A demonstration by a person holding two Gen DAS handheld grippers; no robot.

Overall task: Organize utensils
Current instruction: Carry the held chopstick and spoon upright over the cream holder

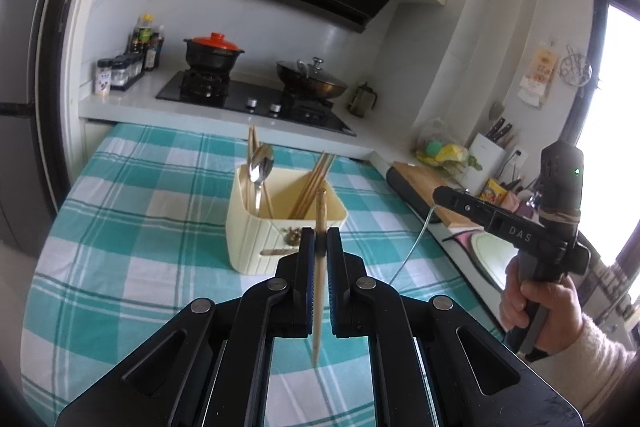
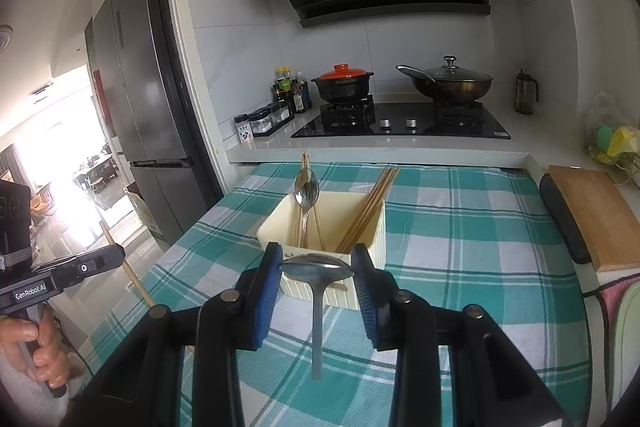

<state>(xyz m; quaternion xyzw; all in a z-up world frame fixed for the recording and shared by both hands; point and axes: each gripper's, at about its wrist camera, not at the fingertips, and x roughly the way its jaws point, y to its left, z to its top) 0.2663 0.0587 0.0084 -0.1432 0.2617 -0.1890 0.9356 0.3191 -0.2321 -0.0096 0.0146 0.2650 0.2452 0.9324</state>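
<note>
A cream utensil holder stands on the teal checked tablecloth; it also shows in the right wrist view. It holds spoons and chopsticks at its left and several chopsticks at its right. My left gripper is shut on a wooden chopstick, held upright just in front of the holder. My right gripper is shut on a metal spoon by its bowl, handle hanging down, just in front of the holder.
A gas hob with a red-lidded pot and a lidded wok sits behind the table. Spice jars stand at back left. A wooden cutting board lies at the right. A fridge stands at the left.
</note>
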